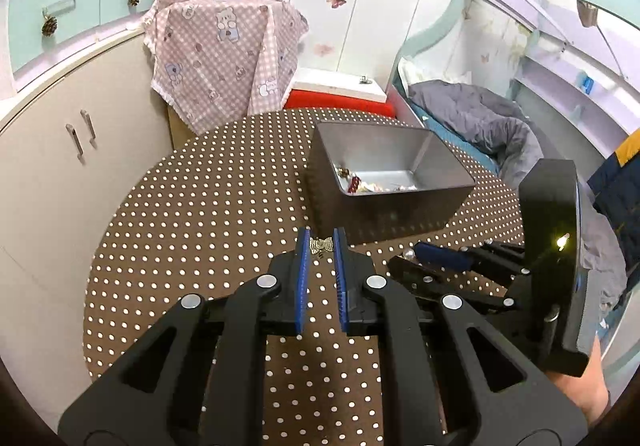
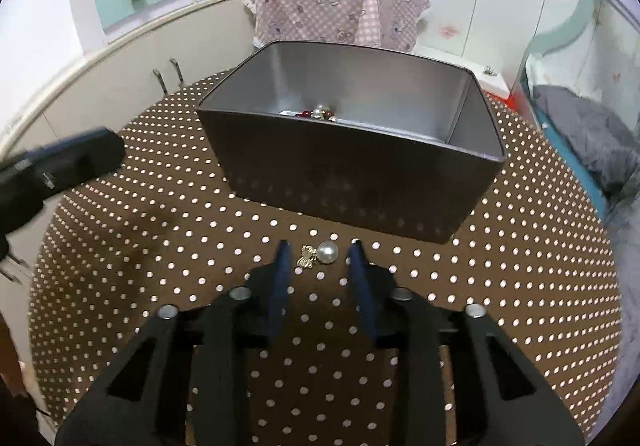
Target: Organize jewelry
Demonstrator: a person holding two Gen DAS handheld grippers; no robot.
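Observation:
A grey metal box (image 1: pixel 440 182) stands on the brown polka-dot table (image 1: pixel 200 214) and holds several jewelry pieces (image 1: pixel 360 184). A small silver bow brooch (image 1: pixel 322 245) sits between my left gripper's (image 1: pixel 322 240) blue fingertips, which stand close on either side of it. In the right wrist view, a pearl earring with a gold charm (image 2: pixel 320 254) lies on the table (image 2: pixel 160 246) between the open fingers of my right gripper (image 2: pixel 319 252), just in front of the box (image 2: pixel 352 174). The right gripper also shows in the left wrist view (image 1: pixel 424 252).
A pink checked cloth (image 1: pixel 224 58) covers something behind the table. Beige cabinets (image 1: pixel 60 150) stand at the left. A bed with a grey blanket (image 1: pixel 480 118) is at the right. A red and white box (image 1: pixel 336 92) sits behind the table.

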